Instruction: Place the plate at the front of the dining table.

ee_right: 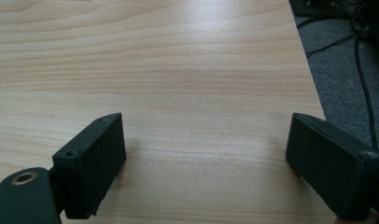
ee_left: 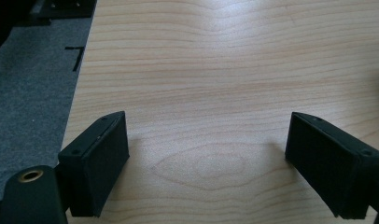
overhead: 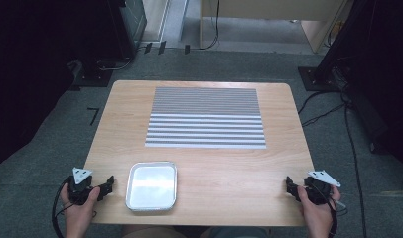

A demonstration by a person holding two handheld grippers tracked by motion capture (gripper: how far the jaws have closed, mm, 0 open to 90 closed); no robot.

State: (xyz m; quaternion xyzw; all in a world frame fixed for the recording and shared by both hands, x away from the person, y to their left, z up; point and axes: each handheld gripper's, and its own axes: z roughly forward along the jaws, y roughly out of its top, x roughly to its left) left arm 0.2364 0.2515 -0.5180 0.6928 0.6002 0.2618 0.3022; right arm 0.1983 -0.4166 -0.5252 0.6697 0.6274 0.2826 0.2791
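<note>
A: What's the biggest thing in front of me?

B: Your wooden bench [overhead: 199, 163], standing on grey carpet [overhead: 55, 129]. A striped mat [overhead: 205, 117] lies flat across its far middle, fine grey lines at the back and broader bands nearer you.

A: And the container?

B: A shallow metal tray [overhead: 152, 186] with rounded corners sits near your edge, left of centre, well apart from the mat. Nothing lies in it; you see just its shiny bare bottom.

A: Where are my hands?

B: Your left hand [overhead: 80, 208] holds the left hand-held gripper [overhead: 108, 186] at the bench's near left corner, just beside the tray but not touching it. Your right hand [overhead: 316, 210] holds the right hand-held gripper [overhead: 290, 187] at the near right corner, well apart from the tray.

A: How are the jaws?

B: In each gripper view your jaws stand wide apart over bare wood, with nothing between them. The left gripper view catches the carpet along the bench's left edge; the right gripper view shows cables [ee_right: 360, 56] on the floor past the right edge.
</note>
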